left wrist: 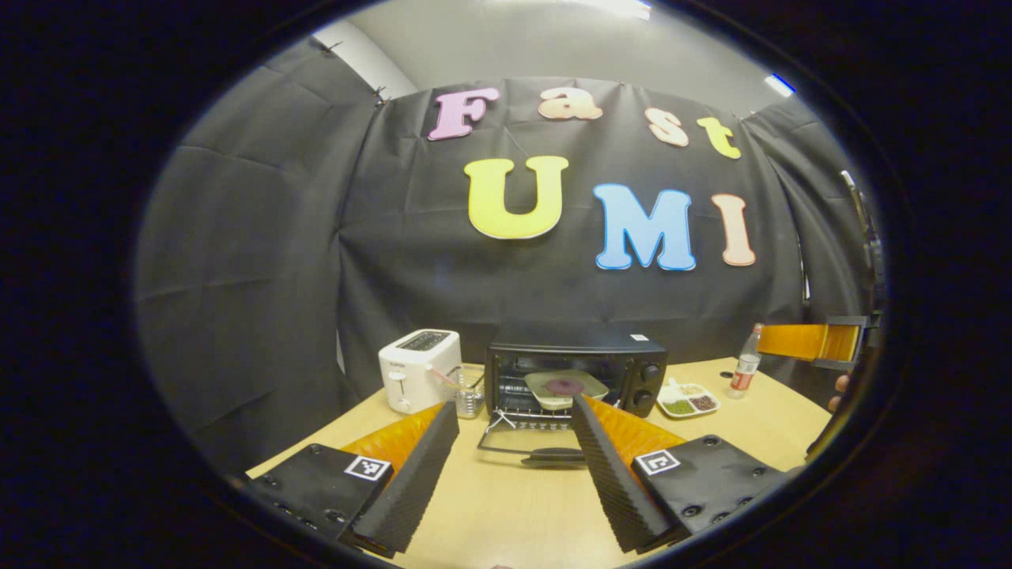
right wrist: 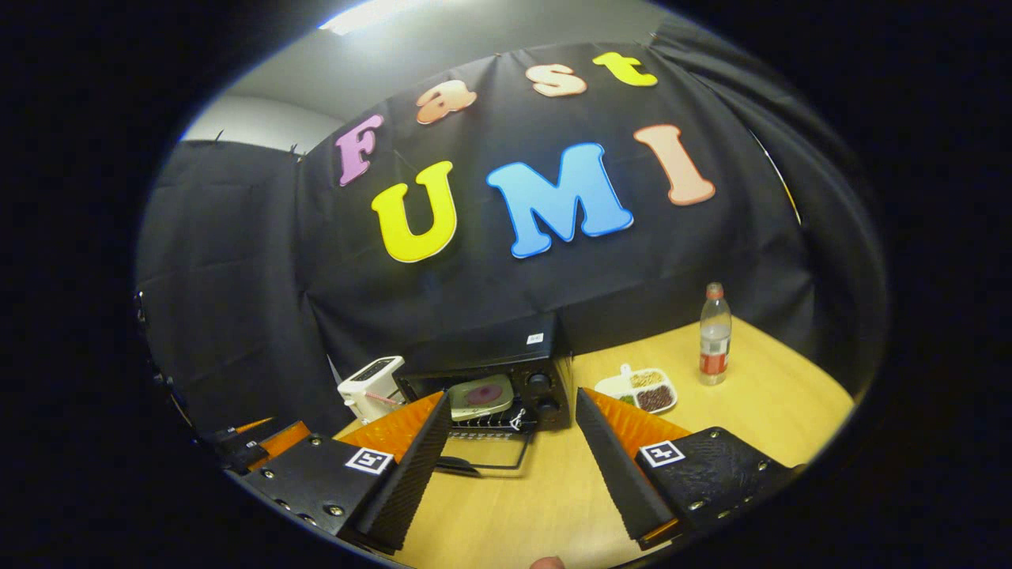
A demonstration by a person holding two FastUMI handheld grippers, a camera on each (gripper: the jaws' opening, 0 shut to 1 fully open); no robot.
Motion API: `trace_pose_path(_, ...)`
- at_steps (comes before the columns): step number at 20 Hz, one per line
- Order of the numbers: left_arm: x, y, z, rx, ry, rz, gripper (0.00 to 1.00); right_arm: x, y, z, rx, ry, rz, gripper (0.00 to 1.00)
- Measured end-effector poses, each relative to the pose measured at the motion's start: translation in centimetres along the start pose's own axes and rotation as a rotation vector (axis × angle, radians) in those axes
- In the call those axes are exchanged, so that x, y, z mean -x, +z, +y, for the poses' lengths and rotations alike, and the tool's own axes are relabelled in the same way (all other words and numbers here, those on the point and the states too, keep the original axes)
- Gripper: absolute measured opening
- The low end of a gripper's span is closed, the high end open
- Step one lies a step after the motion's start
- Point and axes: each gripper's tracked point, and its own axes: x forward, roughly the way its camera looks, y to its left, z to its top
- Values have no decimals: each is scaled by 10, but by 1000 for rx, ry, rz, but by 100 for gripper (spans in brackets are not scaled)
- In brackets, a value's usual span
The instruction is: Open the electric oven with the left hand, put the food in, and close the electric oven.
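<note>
Black toaster oven [left wrist: 575, 371] stood straight ahead of the left hand-held gripper [left wrist: 514, 466], whose jaws were spread and empty; its dropped door's handle [left wrist: 553, 456] ran crosswise between the fingers, plated food [left wrist: 564, 387] on the rack. Ahead and slightly left of the empty, spread right hand-held gripper [right wrist: 510, 466], the oven [right wrist: 506, 387] seemed farther off.

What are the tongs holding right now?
Nothing. The left tongs and right tongs both stand open and empty; the pale plate of food already sits inside the open black electric oven.
</note>
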Motion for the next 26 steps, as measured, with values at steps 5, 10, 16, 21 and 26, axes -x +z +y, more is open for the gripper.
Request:
trace_pose_path(5,-16,-38,-15,-19,-55,92,97,29,19,-18,195,-50,-88,98)
trace_pose_path(10,-44,-90,-30,-28,-115,223,97,43,29,-40,218,-134,-122,98)
trace_pose_path(16,-82,-146,-35,-37,-147,392,97,38,29,-64,226,-235,-112,98)
trace_pose_path(21,-109,-184,-45,-31,-206,536,97,30,21,-80,224,-309,-85,98)
trace_pose_path(26,-133,-220,-49,-67,-247,664,97,22,13,-89,228,-370,-58,98)
